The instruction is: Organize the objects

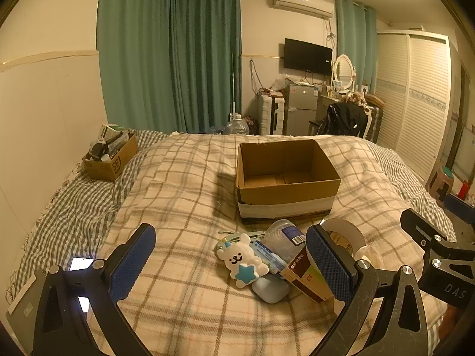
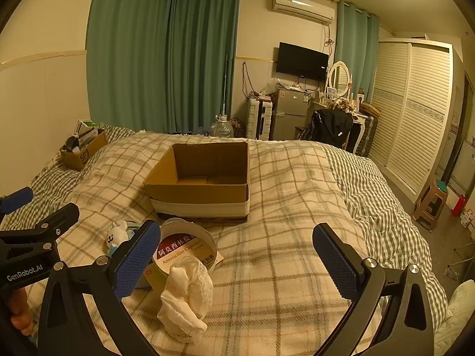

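Note:
An empty open cardboard box [image 1: 285,175] stands on the plaid bed; it also shows in the right wrist view [image 2: 202,178]. In front of it lies a pile: a white bear toy with a blue star [image 1: 242,259], a clear plastic bottle [image 1: 283,235], a medicine box [image 1: 305,273] [image 2: 184,250], a tape roll [image 1: 346,231] [image 2: 190,231], a pale blue case [image 1: 271,290] and a crumpled white cloth [image 2: 187,293]. My left gripper [image 1: 231,262] is open and empty, just before the pile. My right gripper [image 2: 234,259] is open and empty, right of the pile.
A small brown box [image 1: 111,155] full of items sits at the bed's far left by the wall. A lit phone [image 1: 80,264] lies at the near left. A stool [image 2: 432,204] and red extinguisher [image 2: 458,204] stand right of the bed.

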Demonstrator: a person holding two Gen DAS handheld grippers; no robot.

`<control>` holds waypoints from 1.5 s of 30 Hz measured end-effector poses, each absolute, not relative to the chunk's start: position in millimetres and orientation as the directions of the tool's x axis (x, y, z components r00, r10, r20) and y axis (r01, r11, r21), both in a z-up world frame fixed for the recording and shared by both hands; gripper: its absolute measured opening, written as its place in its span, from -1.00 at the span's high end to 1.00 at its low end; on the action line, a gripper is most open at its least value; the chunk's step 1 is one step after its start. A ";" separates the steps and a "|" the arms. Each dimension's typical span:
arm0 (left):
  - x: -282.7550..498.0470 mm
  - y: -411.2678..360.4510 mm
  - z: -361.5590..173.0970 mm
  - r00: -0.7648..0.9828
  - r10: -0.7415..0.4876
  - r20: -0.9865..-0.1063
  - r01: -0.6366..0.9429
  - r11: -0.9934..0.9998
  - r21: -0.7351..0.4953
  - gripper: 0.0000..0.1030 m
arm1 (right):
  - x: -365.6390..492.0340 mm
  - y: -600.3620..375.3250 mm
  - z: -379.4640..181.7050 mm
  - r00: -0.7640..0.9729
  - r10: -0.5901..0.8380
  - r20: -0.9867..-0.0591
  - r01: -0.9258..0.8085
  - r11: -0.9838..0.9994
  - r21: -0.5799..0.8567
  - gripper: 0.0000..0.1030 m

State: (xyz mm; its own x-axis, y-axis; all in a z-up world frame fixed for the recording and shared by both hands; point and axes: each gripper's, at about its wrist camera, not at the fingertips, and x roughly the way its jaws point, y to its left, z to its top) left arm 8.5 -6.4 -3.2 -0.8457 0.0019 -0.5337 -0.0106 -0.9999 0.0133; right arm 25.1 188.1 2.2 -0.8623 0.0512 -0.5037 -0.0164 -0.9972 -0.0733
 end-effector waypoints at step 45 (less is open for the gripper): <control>24.3 -9.0 -10.7 -0.824 0.017 -0.566 -0.033 -0.999 0.018 -1.00 | 31.5 167.9 -1.1 -0.847 0.037 -0.530 0.042 -0.990 -0.136 -0.99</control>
